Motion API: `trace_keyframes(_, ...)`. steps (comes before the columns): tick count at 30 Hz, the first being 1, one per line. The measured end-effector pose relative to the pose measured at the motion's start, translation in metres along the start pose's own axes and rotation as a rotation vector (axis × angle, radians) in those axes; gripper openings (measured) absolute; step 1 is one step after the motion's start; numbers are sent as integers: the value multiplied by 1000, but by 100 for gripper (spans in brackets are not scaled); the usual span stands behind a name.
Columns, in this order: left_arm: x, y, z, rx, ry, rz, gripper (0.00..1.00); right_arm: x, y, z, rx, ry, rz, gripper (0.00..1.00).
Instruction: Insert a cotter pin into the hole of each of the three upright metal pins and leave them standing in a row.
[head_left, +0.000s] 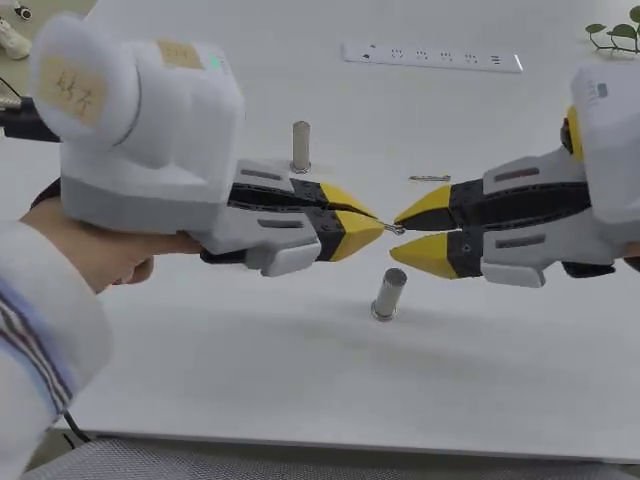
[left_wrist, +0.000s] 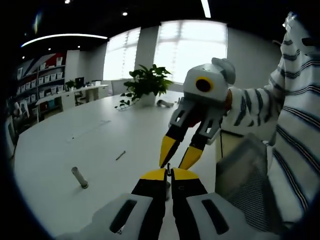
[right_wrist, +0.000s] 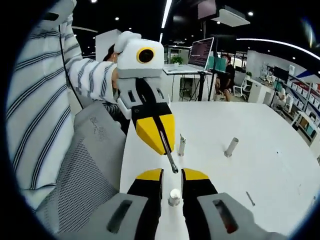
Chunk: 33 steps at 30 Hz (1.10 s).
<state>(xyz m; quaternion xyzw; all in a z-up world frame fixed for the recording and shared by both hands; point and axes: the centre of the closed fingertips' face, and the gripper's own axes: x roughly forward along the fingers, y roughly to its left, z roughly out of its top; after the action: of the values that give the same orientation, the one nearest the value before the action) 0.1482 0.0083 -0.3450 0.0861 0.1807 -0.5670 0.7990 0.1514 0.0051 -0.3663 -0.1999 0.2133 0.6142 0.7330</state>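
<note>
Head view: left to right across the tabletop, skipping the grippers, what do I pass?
In order: far upright grey metal pin → nearer grey metal pin → thin metal cotter pin lying flat → green plant leaves at the far edge.

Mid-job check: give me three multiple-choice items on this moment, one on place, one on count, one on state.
1. The spare cotter pin lies: A on the table; B on a chair; C on the floor.
2. Metal pins in the right gripper view: A one; B two; C three.
3. The right gripper is: A open; B shut on a metal pin; C shut on a cotter pin.
Key: A, it lies on the table; C, three show; A, its jaws stand apart, the left gripper holds a cotter pin.
</note>
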Motion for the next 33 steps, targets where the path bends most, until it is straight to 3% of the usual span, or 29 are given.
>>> trace_keyframes(4, -1, -5, -1, 108, 2, -24, 0, 0, 3, 0, 11, -3, 15, 8)
trace_keyframes(11, 2, -16, -2, 166, 7, -58, 0, 3, 9, -2, 2, 2, 36, 5)
trace_keyframes(20, 1, -17, -3, 186, 4, -73, 0, 3, 20, -1, -25, 14, 60, 0)
trace_keyframes(33, 2, -23, -14, 201, 38, -109, 0, -3, 31, -4, -86, 58, 111, 0)
